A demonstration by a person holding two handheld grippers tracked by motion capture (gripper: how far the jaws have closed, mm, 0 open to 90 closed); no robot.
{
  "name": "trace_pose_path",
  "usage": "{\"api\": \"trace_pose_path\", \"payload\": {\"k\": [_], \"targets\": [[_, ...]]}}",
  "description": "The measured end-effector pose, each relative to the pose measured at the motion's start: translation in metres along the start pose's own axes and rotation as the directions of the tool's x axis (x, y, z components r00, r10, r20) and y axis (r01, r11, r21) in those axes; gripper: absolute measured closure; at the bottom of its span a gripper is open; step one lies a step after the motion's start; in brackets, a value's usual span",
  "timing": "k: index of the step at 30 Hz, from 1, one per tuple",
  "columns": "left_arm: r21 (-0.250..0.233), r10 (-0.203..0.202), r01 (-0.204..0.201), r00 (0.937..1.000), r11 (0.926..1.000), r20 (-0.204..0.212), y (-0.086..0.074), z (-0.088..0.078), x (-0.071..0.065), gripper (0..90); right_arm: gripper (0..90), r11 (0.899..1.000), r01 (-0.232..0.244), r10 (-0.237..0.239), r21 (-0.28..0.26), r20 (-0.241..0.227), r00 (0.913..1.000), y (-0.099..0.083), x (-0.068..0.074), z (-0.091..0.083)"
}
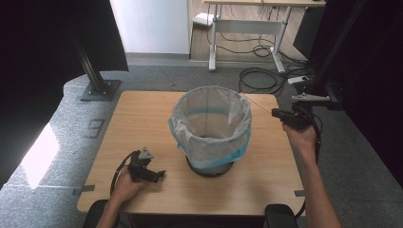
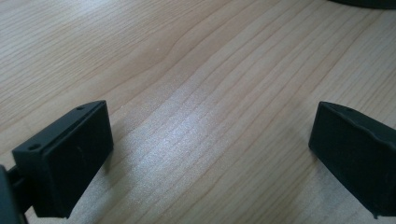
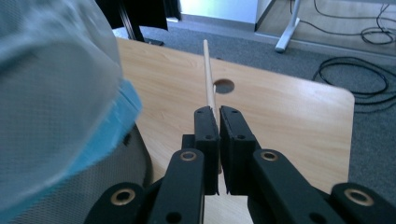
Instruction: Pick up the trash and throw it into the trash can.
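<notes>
Now carrying: right tool [image 3: 215, 114] clamped on thin wooden stick [image 3: 208, 74], at 3 o'clock of lined bin [image 1: 211, 126]. Left tool [image 1: 151, 175] wide open, empty, on table [image 1: 142, 118]. Next, probably: tip over rim, release.

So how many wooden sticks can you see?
1. The wooden stick is pinched in the right gripper, held up beside the bin at the table's right side. More might lie inside the bin, where the bag hides the bottom.
</notes>
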State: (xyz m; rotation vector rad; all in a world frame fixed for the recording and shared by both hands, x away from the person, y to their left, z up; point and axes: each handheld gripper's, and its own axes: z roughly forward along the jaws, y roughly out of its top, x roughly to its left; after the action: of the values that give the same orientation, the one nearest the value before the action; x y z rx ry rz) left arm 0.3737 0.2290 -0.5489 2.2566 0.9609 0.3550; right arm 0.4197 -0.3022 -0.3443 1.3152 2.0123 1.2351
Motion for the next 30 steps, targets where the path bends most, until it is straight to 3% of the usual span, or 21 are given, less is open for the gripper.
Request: {"api": "trace_pose_path", "payload": {"k": [10, 15, 23, 30], "targets": [[0.002, 0.004, -0.004, 1.0, 1.0, 0.0, 0.0, 0.0, 0.0, 0.0, 85.4, 0.996, 0.072, -0.074, -0.044, -0.024, 0.997, 0.045, 0.023, -0.036], [0.001, 0.004, -0.004, 1.0, 1.0, 0.0, 0.0, 0.0, 0.0, 0.0, 85.4, 0.989, 0.125, -0.131, -0.082, -0.066, 0.9892, 0.068, 0.045, -0.063], [0.001, 0.003, -0.003, 1.0, 1.0, 0.0, 0.0, 0.0, 0.0, 0.0, 85.4, 0.976, 0.189, -0.205, -0.104, -0.169, 0.9641, 0.073, 0.077, -0.082], [0.002, 0.003, -0.003, 1.0, 1.0, 0.0, 0.0, 0.0, 0.0, 0.0, 85.2, 0.967, 0.248, -0.253, -0.052, -0.24, 0.9372, 0.066, 0.097, -0.074]]}}
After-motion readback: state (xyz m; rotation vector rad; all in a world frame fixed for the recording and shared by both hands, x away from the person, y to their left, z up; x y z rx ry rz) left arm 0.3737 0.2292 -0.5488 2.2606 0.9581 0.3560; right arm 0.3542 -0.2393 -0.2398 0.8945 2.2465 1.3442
